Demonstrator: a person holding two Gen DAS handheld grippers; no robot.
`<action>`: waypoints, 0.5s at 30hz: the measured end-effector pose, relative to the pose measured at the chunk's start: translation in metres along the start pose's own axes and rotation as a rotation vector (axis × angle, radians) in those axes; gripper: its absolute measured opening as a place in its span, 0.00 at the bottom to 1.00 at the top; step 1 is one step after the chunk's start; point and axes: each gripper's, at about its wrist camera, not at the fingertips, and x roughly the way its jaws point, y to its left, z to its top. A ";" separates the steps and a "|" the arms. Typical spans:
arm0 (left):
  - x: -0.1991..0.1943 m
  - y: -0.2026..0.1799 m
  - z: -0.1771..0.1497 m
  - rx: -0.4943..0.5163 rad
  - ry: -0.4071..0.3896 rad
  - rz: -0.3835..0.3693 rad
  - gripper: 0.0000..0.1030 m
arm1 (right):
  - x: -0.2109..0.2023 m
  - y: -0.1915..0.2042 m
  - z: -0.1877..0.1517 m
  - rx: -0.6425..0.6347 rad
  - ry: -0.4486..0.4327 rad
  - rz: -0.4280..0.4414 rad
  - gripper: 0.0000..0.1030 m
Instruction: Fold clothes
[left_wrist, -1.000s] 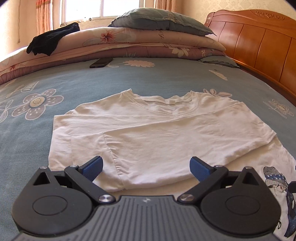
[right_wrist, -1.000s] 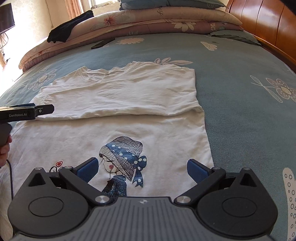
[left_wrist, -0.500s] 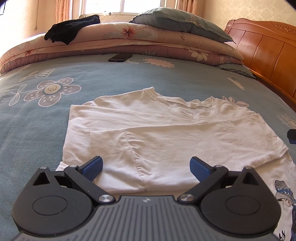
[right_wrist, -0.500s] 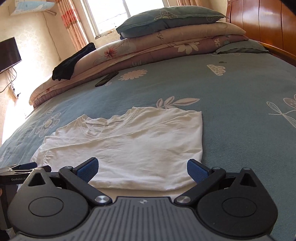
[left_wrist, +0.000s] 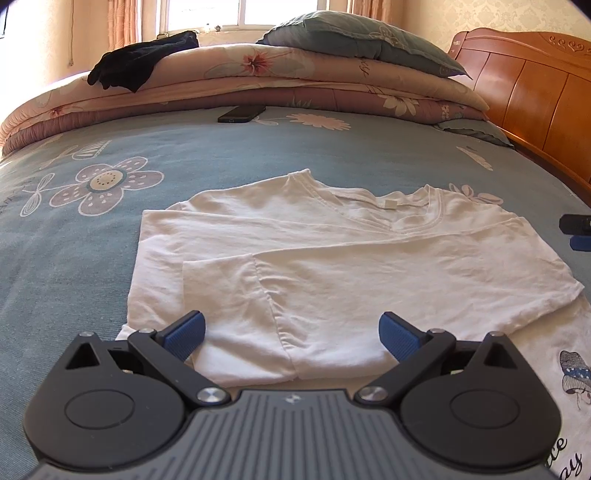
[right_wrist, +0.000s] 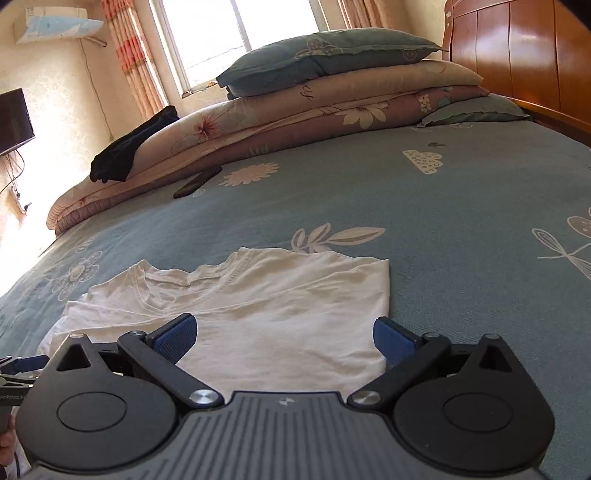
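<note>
Nearest, left tool (left_wrist: 291, 334) spread wide, nothing between its blue pads (left_wrist: 184, 330), poised low over the near folded edge of the white T-shirt (left_wrist: 332, 266). Right tool (right_wrist: 283, 338) likewise spread wide and empty, low over the T-shirt (right_wrist: 266, 306) at its right half.

T-shirt flat on the blue flowered bedspread (left_wrist: 74, 258), sleeves and sides folded inward over the body, V-shaped collar pointing away toward the pillows, a printed figure in a blue hat (left_wrist: 572, 373) showing on the layer underneath at the near right corner. Right edge of the folded part straight and crisp, bare bedspread (right_wrist: 480, 240) beyond it.

Beyond the T-shirt, a dark phone (left_wrist: 242, 113) flat on the bedspread, just in front of the stacked floral quilts (left_wrist: 295, 81). On top of the quilts, a grey-blue pillow (left_wrist: 362, 40) to the right and a black garment (left_wrist: 144, 68) draped to the left. A second flatter pillow (right_wrist: 476, 112) beside the quilts near the wooden headboard (left_wrist: 535, 85), well right of the T-shirt.

Farthest, a sunlit window (right_wrist: 236, 33) behind the quilts, striped curtains (right_wrist: 129, 55) at its sides, an air conditioner (right_wrist: 55, 20) high on the wall and a dark television screen (right_wrist: 14, 122) at far left.
</note>
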 end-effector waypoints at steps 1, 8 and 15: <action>0.000 -0.002 0.000 0.009 0.000 0.006 0.97 | 0.012 -0.001 0.002 -0.002 0.037 0.009 1.00; -0.001 0.003 0.001 -0.009 -0.005 -0.011 0.97 | 0.011 -0.041 0.008 0.167 0.041 -0.094 1.00; -0.001 0.005 0.001 -0.025 -0.002 -0.012 0.97 | 0.015 -0.017 -0.008 0.161 0.157 0.045 1.00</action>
